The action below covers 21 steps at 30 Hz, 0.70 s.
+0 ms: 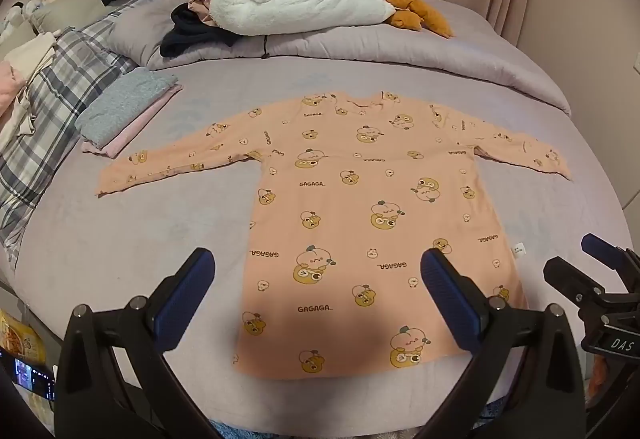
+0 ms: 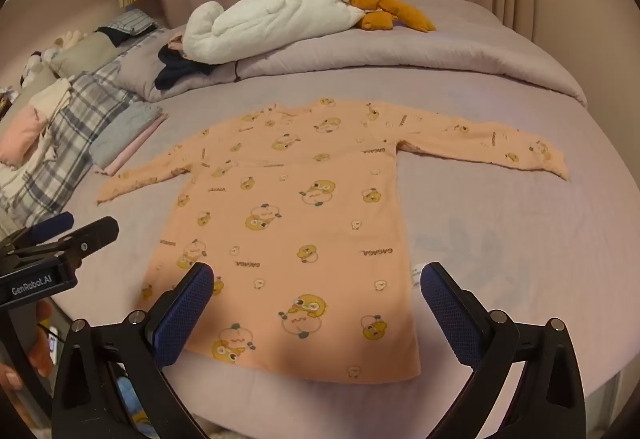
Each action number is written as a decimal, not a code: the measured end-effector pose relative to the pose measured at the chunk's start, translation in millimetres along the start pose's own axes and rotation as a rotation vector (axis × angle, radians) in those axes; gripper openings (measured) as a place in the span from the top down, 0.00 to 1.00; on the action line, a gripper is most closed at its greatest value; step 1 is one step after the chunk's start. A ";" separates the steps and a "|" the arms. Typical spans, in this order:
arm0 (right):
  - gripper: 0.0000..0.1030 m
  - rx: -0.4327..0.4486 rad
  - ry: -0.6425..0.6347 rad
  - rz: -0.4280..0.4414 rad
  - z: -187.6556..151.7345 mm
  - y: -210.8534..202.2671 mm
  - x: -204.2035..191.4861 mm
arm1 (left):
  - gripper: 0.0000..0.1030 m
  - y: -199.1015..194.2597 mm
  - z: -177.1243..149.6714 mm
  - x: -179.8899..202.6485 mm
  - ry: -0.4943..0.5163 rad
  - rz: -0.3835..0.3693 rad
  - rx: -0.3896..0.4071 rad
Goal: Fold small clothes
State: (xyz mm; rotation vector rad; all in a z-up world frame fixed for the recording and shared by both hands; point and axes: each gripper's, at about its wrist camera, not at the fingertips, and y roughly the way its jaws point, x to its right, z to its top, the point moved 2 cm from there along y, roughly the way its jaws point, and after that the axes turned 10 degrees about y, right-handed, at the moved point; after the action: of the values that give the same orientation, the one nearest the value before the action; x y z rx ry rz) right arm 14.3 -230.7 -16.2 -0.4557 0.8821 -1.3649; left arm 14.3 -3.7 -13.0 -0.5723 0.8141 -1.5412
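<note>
A peach long-sleeved top (image 1: pixel 360 199) with yellow cartoon prints lies flat on the lilac bed sheet (image 1: pixel 140 239), both sleeves spread out, hem toward me. It also shows in the right wrist view (image 2: pixel 288 219). My left gripper (image 1: pixel 318 275) is open and empty, hovering over the hem's left part. My right gripper (image 2: pixel 316 291) is open and empty, over the hem's right part. The right gripper shows at the right edge of the left wrist view (image 1: pixel 592 271); the left gripper shows at the left edge of the right wrist view (image 2: pixel 68 231).
A folded stack of grey and pink clothes (image 1: pixel 128 111) lies left of the top. A plaid blanket (image 1: pixel 60 99) is at the far left. A rolled duvet (image 1: pixel 360 51) with a white plush toy (image 1: pixel 304 3) and dark clothes (image 1: pixel 192 31) runs along the back.
</note>
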 end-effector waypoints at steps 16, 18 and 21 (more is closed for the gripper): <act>0.01 0.002 -0.001 -0.002 -0.3 0.6 -0.8 | 0.00 0.3 -3.6 2.4 -0.006 -0.010 0.007; 0.01 0.002 -0.001 -0.003 -0.3 0.6 -0.9 | 0.00 0.1 -3.8 1.7 -0.006 -0.011 0.006; 0.01 0.002 -0.002 -0.002 -0.4 0.7 -0.9 | 0.00 -0.2 -3.8 1.9 -0.005 -0.008 0.007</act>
State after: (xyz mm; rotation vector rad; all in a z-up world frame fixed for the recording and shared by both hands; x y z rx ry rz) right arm 14.5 -229.6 -16.7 -0.4561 0.8791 -1.3668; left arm 11.0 -4.9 -15.4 -0.5752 0.8032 -1.5488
